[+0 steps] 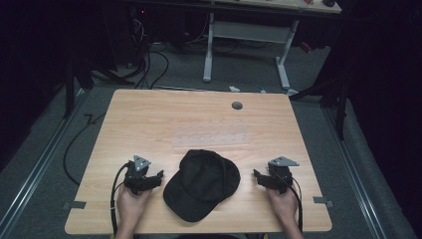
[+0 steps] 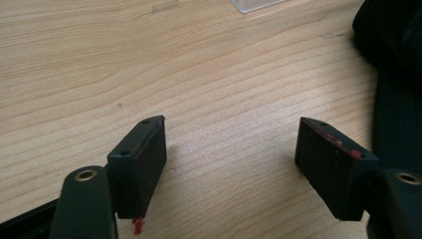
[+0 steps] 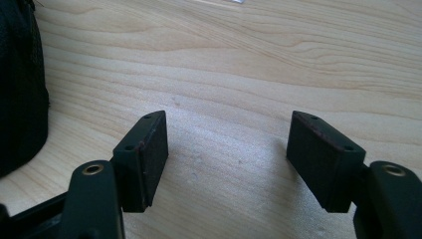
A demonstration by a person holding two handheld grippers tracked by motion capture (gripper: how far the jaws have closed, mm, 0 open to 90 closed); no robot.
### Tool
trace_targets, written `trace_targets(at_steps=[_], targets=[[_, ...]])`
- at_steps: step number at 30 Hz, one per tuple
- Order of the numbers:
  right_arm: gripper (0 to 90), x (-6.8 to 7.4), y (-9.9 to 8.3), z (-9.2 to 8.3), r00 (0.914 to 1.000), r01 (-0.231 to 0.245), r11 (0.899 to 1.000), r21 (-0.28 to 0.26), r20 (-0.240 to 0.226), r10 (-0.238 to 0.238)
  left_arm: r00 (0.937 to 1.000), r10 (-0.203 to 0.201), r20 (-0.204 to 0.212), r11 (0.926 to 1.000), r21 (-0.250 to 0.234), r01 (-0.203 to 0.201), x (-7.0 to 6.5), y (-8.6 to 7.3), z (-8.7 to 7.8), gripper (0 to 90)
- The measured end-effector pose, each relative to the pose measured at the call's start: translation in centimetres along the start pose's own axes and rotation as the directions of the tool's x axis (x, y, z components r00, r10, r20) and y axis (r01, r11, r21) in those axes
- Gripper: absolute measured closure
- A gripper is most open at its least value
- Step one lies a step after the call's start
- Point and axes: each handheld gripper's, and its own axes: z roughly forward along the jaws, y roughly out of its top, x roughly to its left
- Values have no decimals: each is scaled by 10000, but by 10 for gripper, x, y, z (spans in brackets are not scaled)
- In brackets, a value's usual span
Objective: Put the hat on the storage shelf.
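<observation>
- Table (image 1: 149, 119): we record a light wood-grain top, with a grey round plug near its far edge.
- Cap (image 1: 203, 183): we list one black cap with a soft, rounded crown and a visor pointing toward the near left edge. It lies flat on the near middle of the table, between the two grippers and touching neither.
- Clear strip (image 1: 210, 139): we note a see-through flat piece lying just beyond the cap.
- Left gripper (image 1: 158, 175): our left tool rests on the table just left of the cap, jaws spread, nothing between them.
- Right gripper (image 1: 257, 175): our right tool sits just right of the cap, jaws wide apart over bare wood.
</observation>
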Motion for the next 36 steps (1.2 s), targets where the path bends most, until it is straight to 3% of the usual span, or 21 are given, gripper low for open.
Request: trace_targets(at_steps=[26,32,36], targets=[[335,2,-1,-1,9999,-64,10000,22,79,64,10000,-61,54,10000,19,60,1,1,0,281],[400,0,-1,-4,9998,-188,9998,70,34,188,10000,6,31,10000,15,-6,0,0,0,278],[432,-1,0,-9,9991,-365,9993,-62,-230,364,10000,25,22,10000,7,-25,0,0,0,275]])
